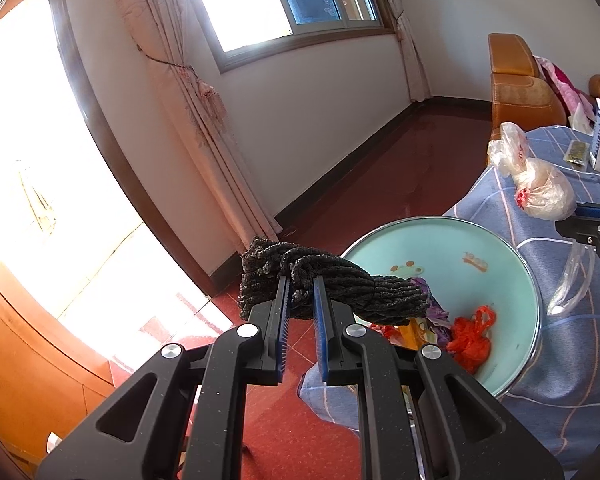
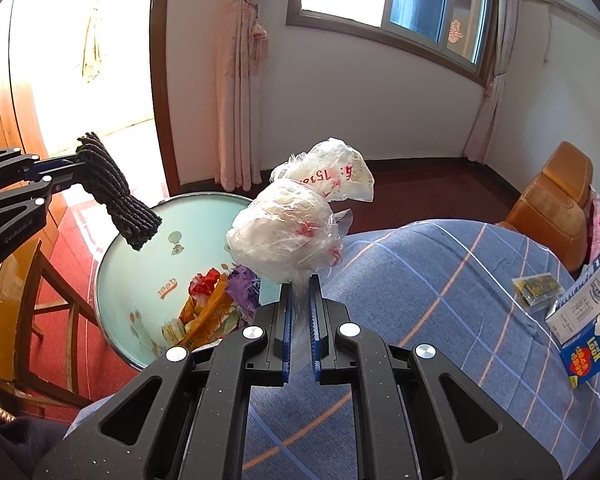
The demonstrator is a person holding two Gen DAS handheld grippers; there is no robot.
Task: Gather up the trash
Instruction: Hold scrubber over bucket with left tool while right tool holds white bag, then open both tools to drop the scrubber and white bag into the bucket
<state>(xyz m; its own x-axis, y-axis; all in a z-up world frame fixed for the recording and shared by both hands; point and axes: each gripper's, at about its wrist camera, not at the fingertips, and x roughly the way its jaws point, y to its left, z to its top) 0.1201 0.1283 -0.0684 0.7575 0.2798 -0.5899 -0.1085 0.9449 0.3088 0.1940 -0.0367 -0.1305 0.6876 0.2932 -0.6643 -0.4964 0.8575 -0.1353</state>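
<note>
Counter (image 2: pixel 440 280) under a blue plaid cloth fills the right of both views; a pale green basin (image 2: pixel 140 280) with a metal rim sits at its left edge, over red floor. Right wrist view alone shows a wooden chair (image 2: pixel 40 300) beside the basin and, on the cloth at far right, two milk cartons (image 2: pixel 584 316), the lower one blue with "Look" readable, plus a small dark packet (image 2: pixel 538 287). Left wrist view alone shows a loose clear plastic bag (image 1: pixel 572 280) lying on the cloth near the basin rim. Basin holds wrappers: orange, purple, red; an orange net bag (image 1: pixel 474 338) shows clearly only in the left wrist view. Printing inside the basin reads roughly "1998", upside down in the right wrist view. Left gripper (image 1: pixel 302 280) jaws clenched on a dark knitted cloth (image 1: pixel 332 288), held above the basin's near-left rim, its free end hanging over the bowl. Right gripper (image 2: pixel 300 280) jaws clenched on the neck of a knotted white plastic bag (image 2: pixel 296 220), lifted clear of the cloth just right of the basin. Red handwriting on the bag: digits "753" legible, rest unclear.
</note>
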